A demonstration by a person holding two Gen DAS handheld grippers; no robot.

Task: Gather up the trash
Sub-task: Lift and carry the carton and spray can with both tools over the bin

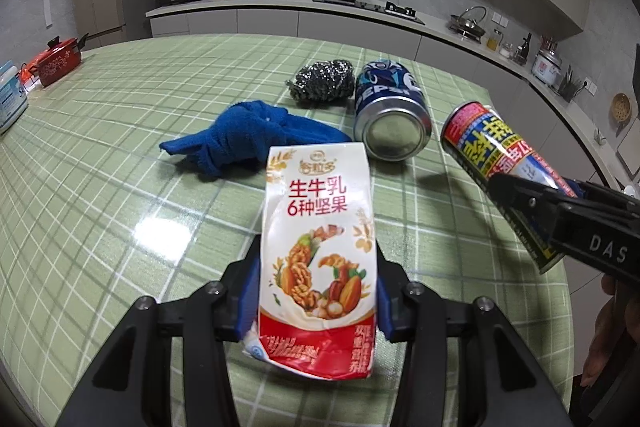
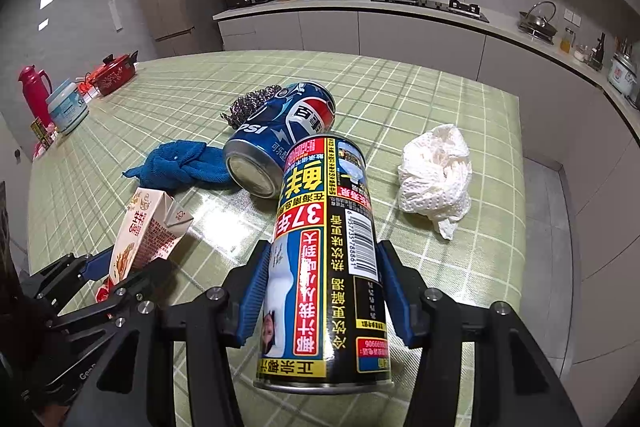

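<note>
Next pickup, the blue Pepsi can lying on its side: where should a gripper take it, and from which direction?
Grip the Pepsi can across its round mid-body, coming from above, fingers on the two long sides. It lies flat, base toward the cameras, with the steel scourer beside its far end.

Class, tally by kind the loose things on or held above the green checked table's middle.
Drink cans: 2 – blue Pepsi can, black-and-yellow tall can
Milk cartons: 1
Blue cloths: 1
Steel-wool scourers: 1
Crumpled white paper towels: 1
Total: 6
</note>
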